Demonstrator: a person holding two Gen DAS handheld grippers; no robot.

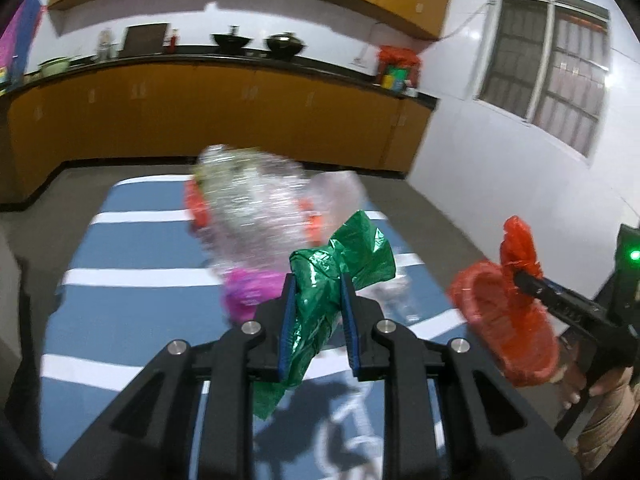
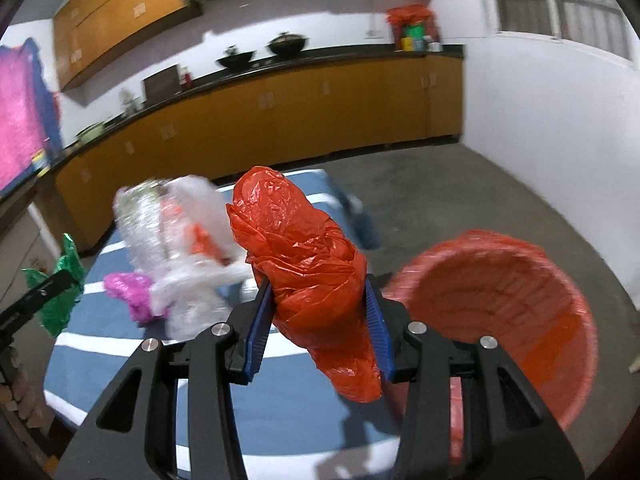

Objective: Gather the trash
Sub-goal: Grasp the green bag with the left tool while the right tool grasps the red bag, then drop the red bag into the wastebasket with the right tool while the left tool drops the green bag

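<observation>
Beyond table: orange cabinets (image 1: 200,120) under dark countertop (image 1: 240,60), 2 dark woks on top. Below grippers: blue-and-white striped table cloth (image 1: 120,320). Beside table, at right: red bin (image 2: 520,300), mouth up. Mid-table: blurred heap of clear plastic bottles (image 1: 256,216), pink wrapper (image 1: 244,292) at its near edge. Right gripper (image 2: 318,320): jaws about half apart, clamped on crumpled red bag (image 2: 308,260), near bin rim. Left gripper (image 1: 318,316): jaws narrow, pinching crumpled green bag (image 1: 320,292) above cloth.

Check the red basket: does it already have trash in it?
Cannot tell. The right wrist view shows only the upper inner wall of the red basket; the right gripper and its red plastic bag hide the bottom.
</observation>
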